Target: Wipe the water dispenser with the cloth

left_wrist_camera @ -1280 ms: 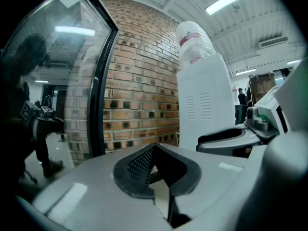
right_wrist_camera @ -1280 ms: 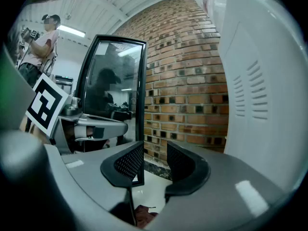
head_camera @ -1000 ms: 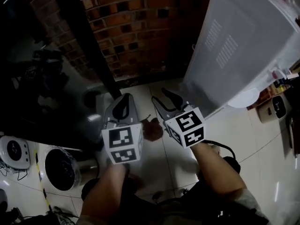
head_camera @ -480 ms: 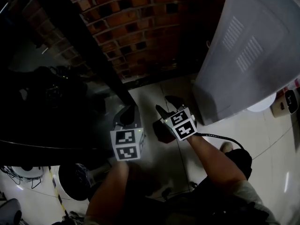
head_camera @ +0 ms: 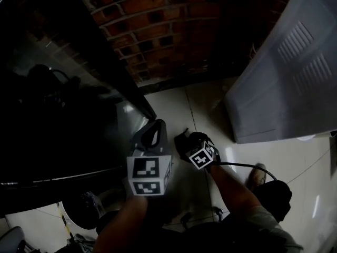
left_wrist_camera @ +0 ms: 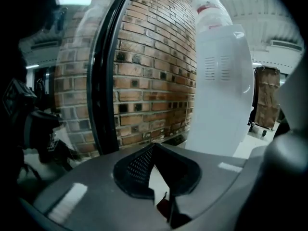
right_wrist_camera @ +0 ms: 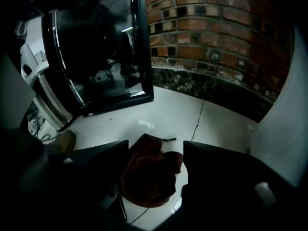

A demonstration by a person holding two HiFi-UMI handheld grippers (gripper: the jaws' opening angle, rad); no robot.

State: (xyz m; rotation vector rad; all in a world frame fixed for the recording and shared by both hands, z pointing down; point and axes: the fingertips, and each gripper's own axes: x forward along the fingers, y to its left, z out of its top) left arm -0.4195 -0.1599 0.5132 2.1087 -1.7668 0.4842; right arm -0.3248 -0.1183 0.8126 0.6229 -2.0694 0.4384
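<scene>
A dark red cloth point(right_wrist_camera: 149, 177) lies crumpled on the white tile floor. My right gripper point(right_wrist_camera: 155, 148) hangs low over it with its jaws spread wide, one on each side, not pressing it. In the head view the right gripper point(head_camera: 189, 139) covers most of the cloth. My left gripper point(head_camera: 156, 123) is held higher to the left, its jaws closed tip to tip and empty point(left_wrist_camera: 153, 146). The white water dispenser point(head_camera: 284, 88) stands at the right, seen tall against the brick wall in the left gripper view point(left_wrist_camera: 219, 81).
A brick wall point(head_camera: 158, 30) runs along the back. A dark glass panel in a black frame point(head_camera: 68, 120) leans at the left. A round appliance point(right_wrist_camera: 43, 71) sits by it. A cable point(head_camera: 237, 165) and the person's shoe point(head_camera: 256, 175) are on the floor.
My right gripper has dropped toward the floor and come over the cloth, its jaws spreading wider. The left gripper has stayed close beside it.
</scene>
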